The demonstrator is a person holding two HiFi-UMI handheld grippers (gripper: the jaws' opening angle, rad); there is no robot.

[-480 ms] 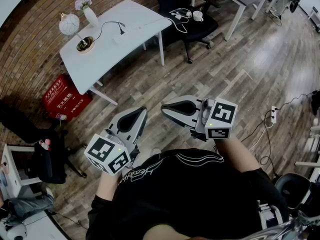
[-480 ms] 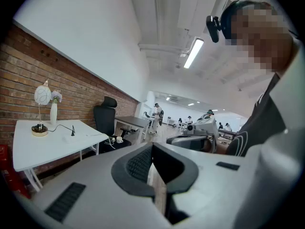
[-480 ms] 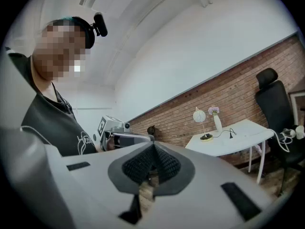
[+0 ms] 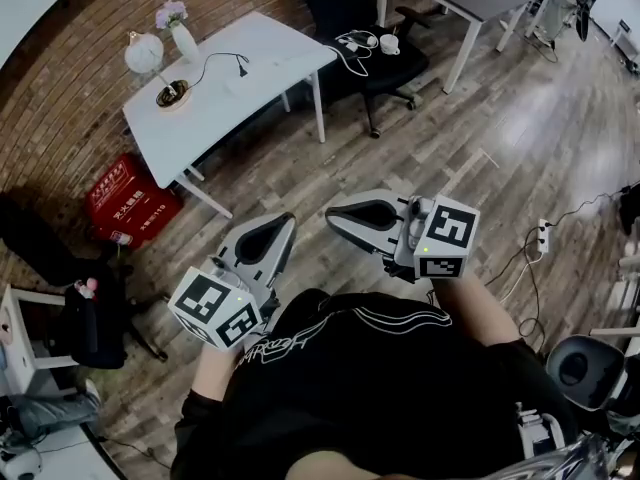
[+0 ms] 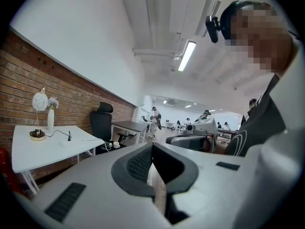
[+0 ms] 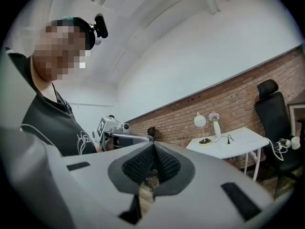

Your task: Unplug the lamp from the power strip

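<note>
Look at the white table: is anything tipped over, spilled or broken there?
Nothing stands out. The lamp stands upright on the white table, the vase of flowers is upright beside it, and the lamp's black cord lies loosely across the tabletop to its plug. No spill or damage shows.

Open-plan office for sure: white desk (image 4: 280,48) at 11 o'clock, black swivel chair (image 4: 335,3) at 12, strip light (image 5: 186,56) overhead

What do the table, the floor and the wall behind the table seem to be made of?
The table: smooth white matte top, probably laminate or painted board. The floor: wood-look planks with visible grain, slight sheen. The wall: bare reddish brick, mortar lines visible.
</note>
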